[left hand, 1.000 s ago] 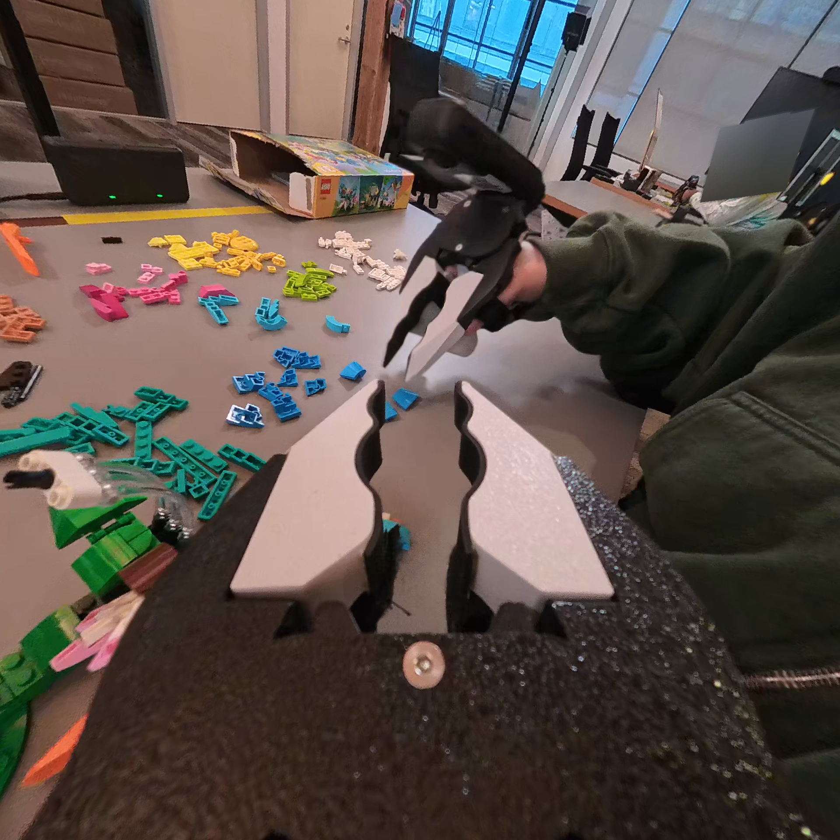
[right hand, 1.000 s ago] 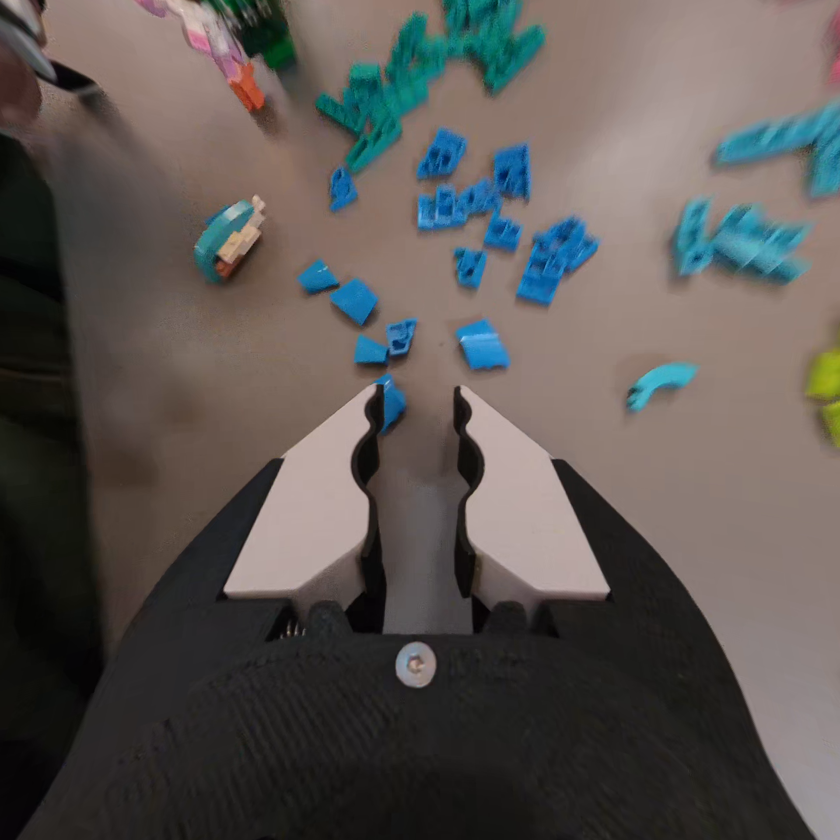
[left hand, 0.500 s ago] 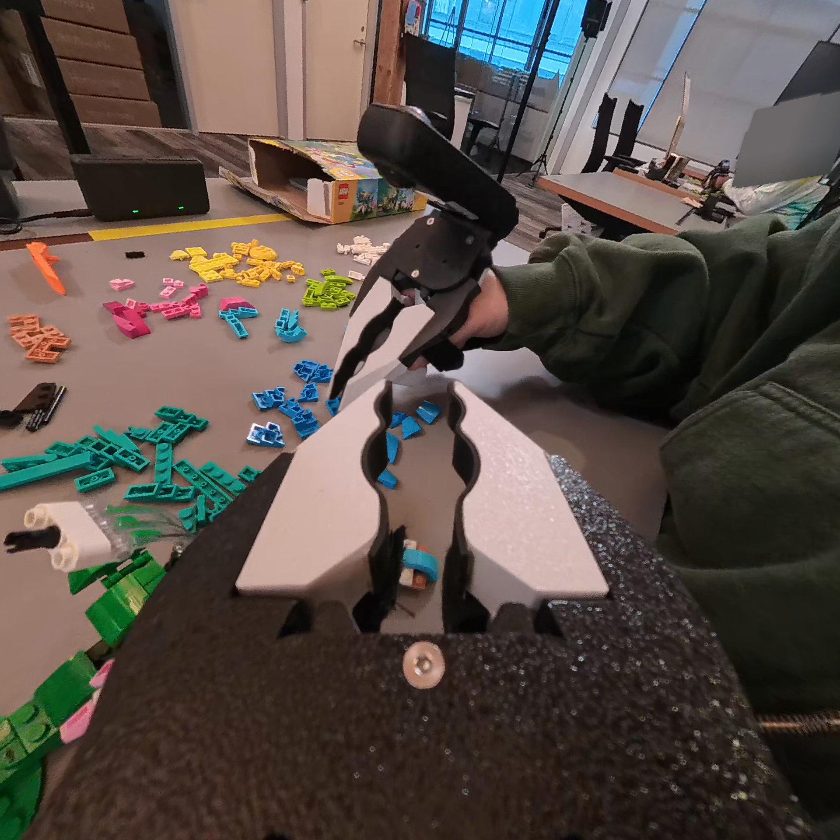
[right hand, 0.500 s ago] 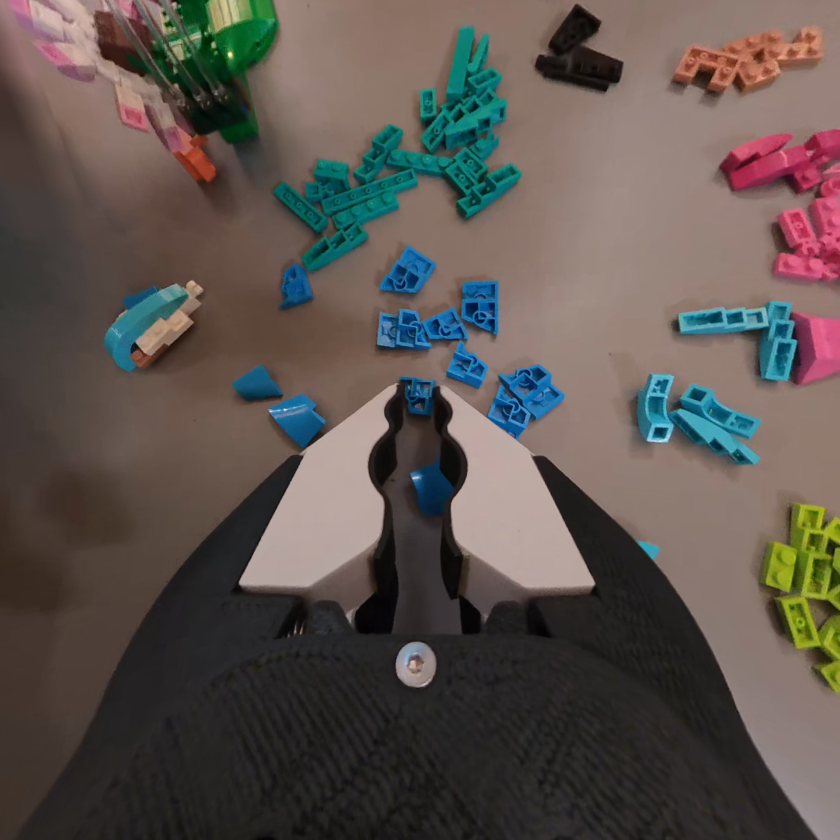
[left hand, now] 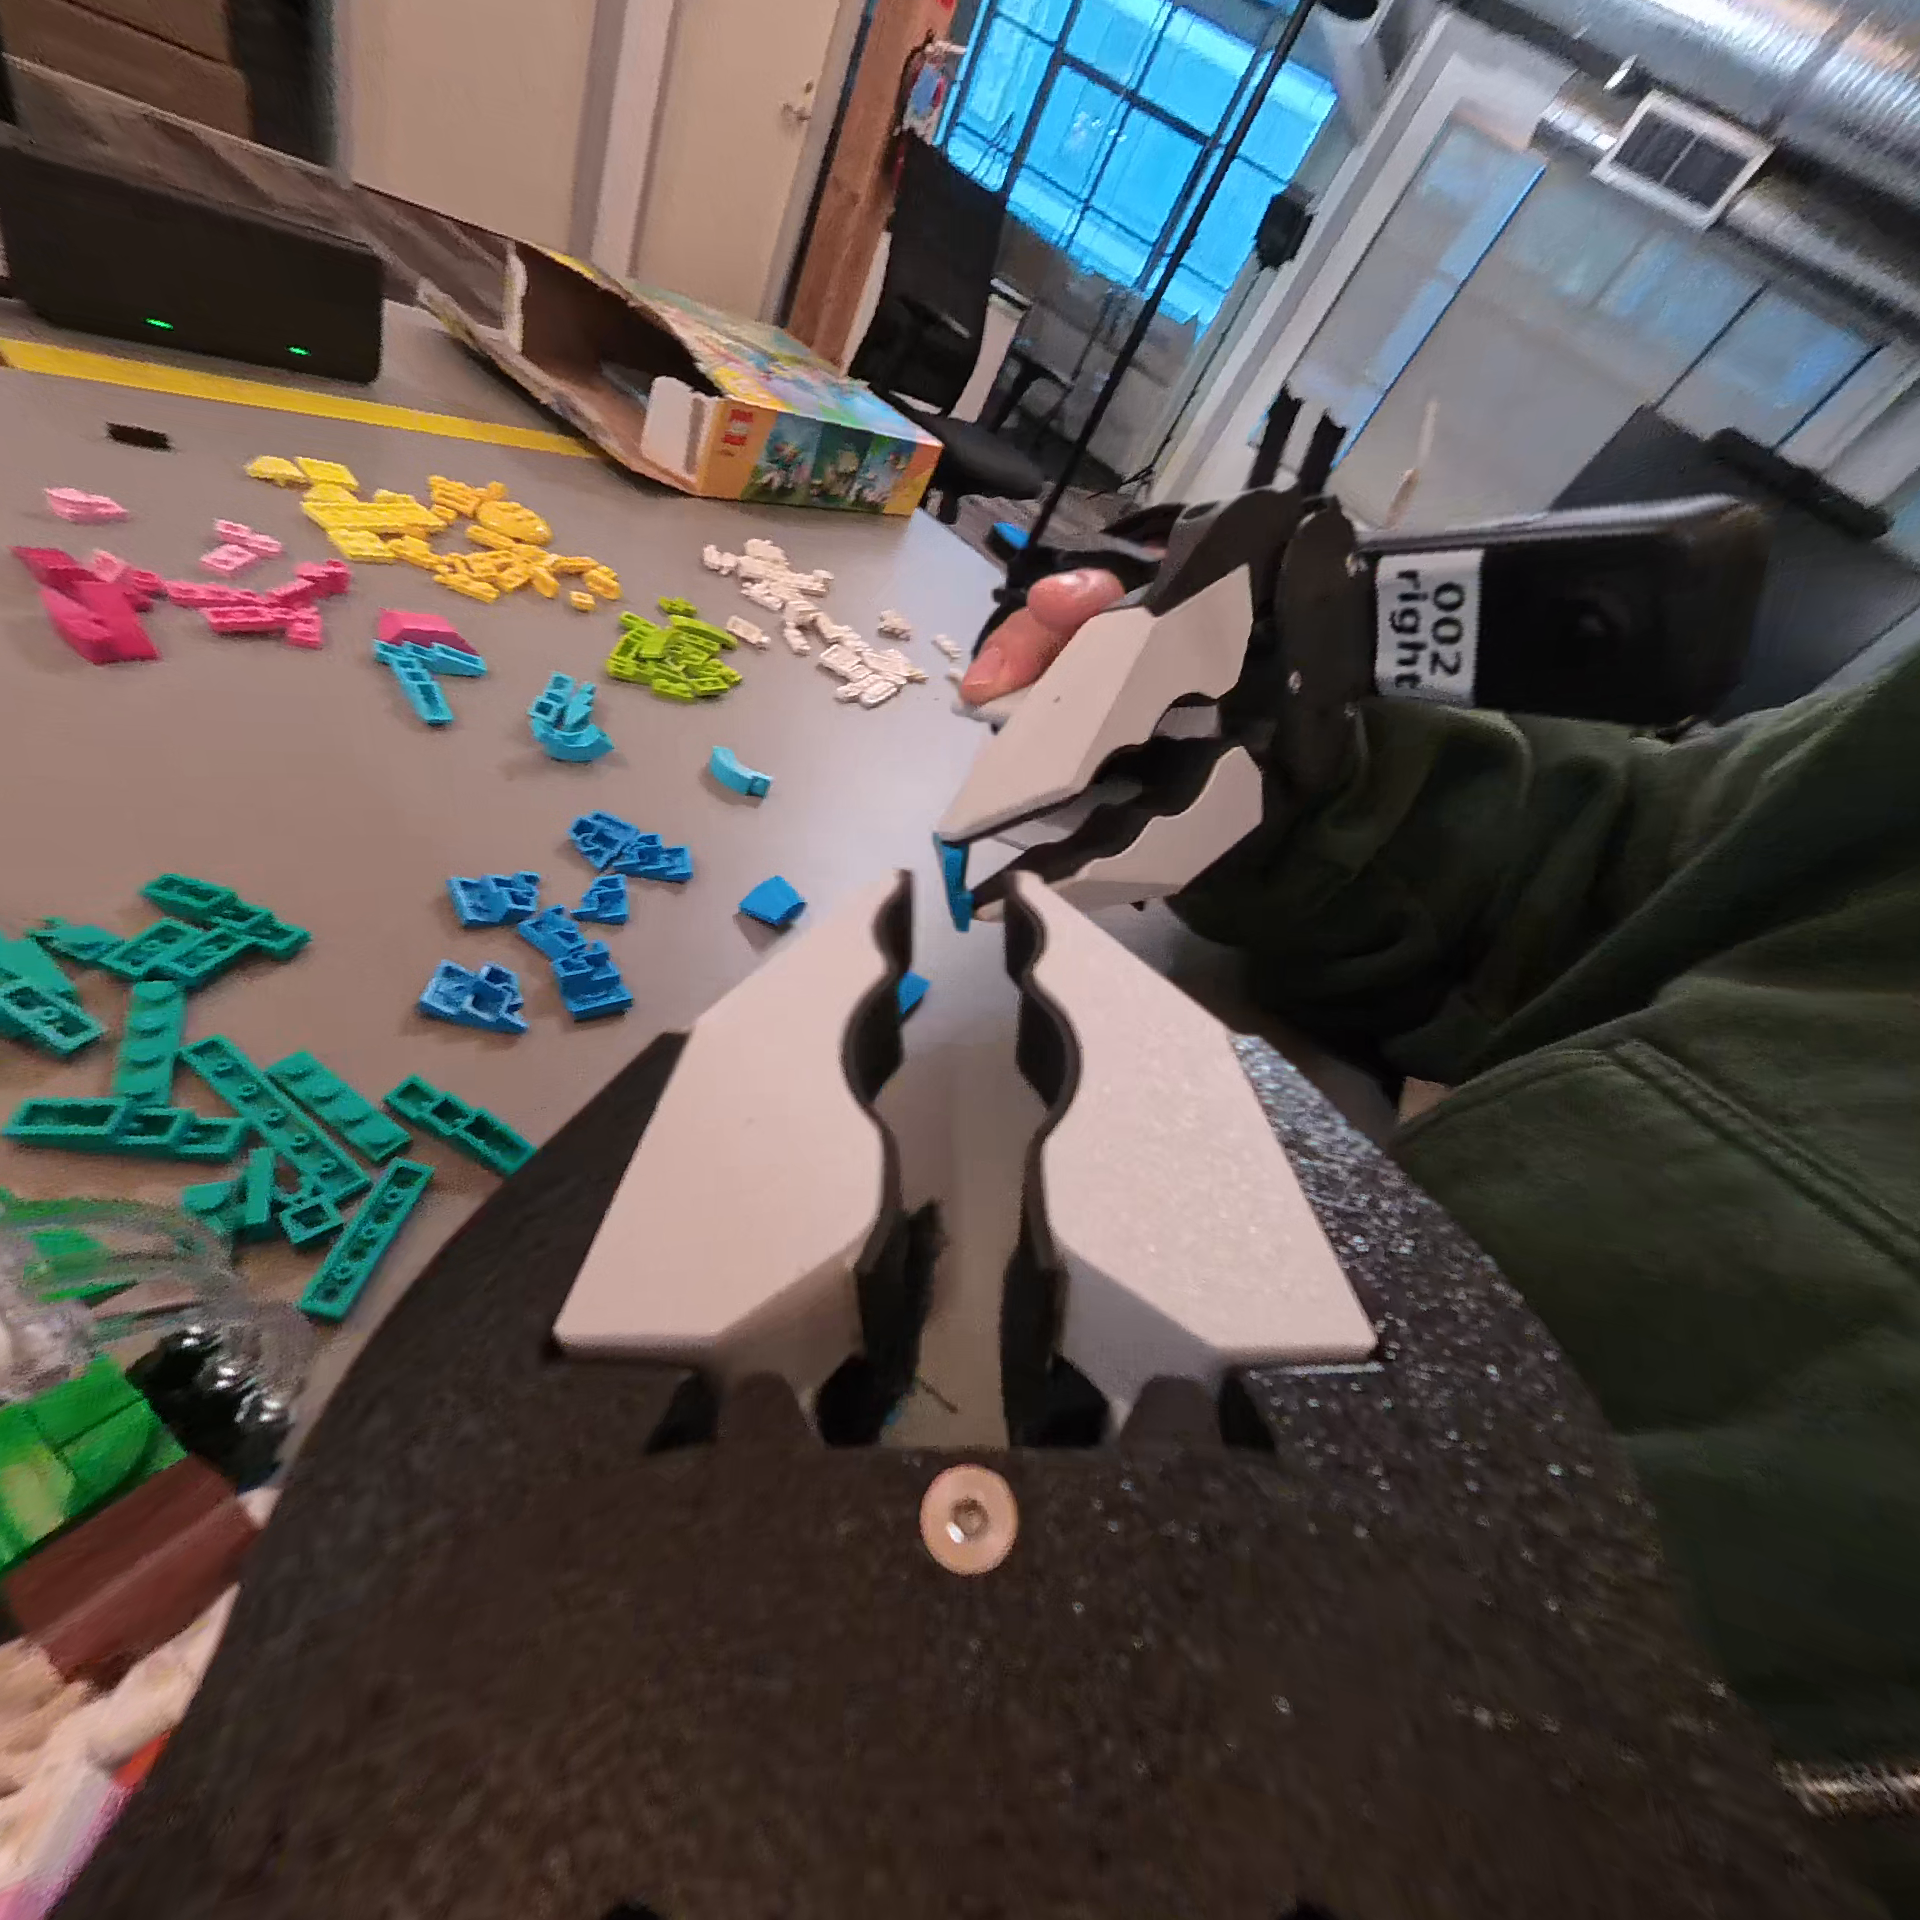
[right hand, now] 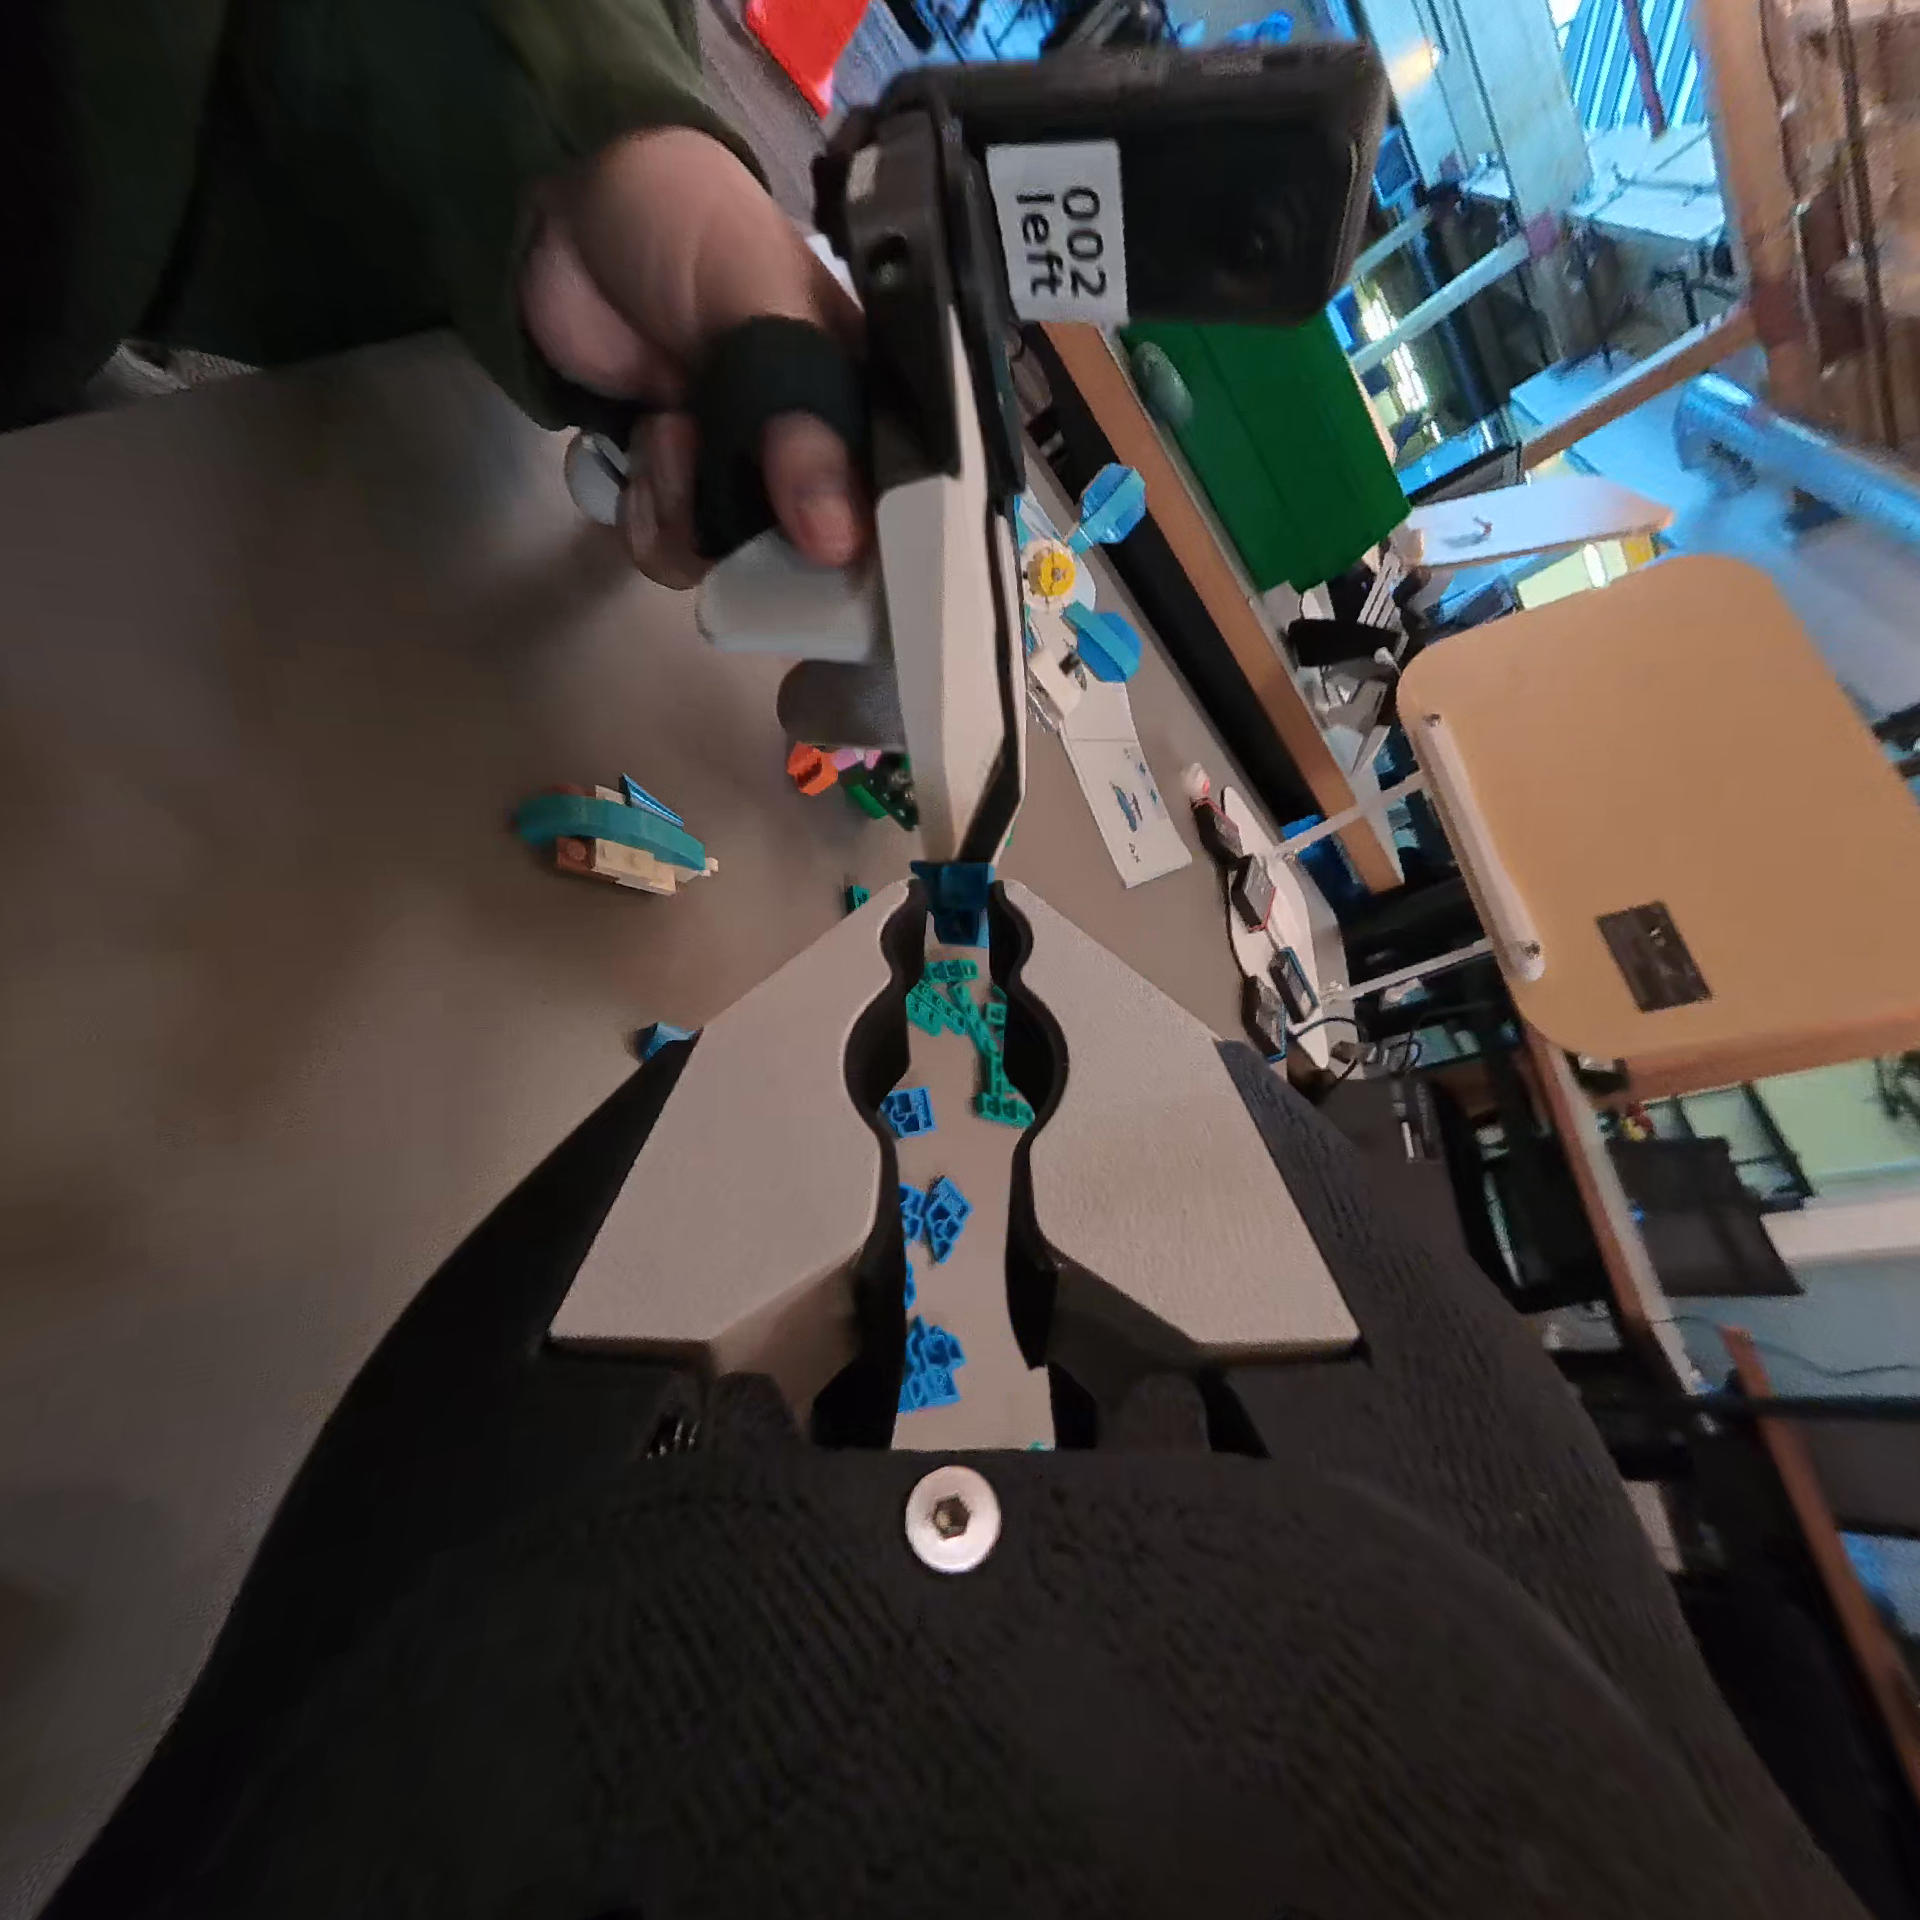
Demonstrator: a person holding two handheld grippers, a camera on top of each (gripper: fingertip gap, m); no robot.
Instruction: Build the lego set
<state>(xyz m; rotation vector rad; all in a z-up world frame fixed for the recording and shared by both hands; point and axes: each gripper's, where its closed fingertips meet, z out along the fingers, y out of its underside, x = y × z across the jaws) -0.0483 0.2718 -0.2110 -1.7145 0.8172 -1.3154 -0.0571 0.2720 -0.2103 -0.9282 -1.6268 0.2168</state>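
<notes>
My right gripper [right hand: 958,888] is shut on a small blue lego piece [right hand: 956,902] and holds it in the air above the grey table [right hand: 260,727]. In the left wrist view this gripper [left hand: 961,868] comes in from the right with the blue piece [left hand: 952,883] at its tips. My left gripper [left hand: 958,883] is open, and the blue piece sits between its fingertips without clear contact. In the right wrist view the left gripper [right hand: 964,847] points down onto the piece. A small teal, white and brown assembly [right hand: 613,836] lies on the table.
Sorted piles lie on the table: blue [left hand: 551,935], teal [left hand: 208,1091], yellow [left hand: 447,530], pink [left hand: 156,603], lime [left hand: 675,655], white [left hand: 810,623]. A green build [left hand: 62,1444] stands at lower left. The open set box [left hand: 727,416] lies at the back. A booklet [right hand: 1127,800] lies nearby. Less than 4 cm separates the two grippers' tips.
My right gripper shut on a blue piece from the pile, lifted it and turned toward the left gripper. The left gripper now has its tips around that piece.
</notes>
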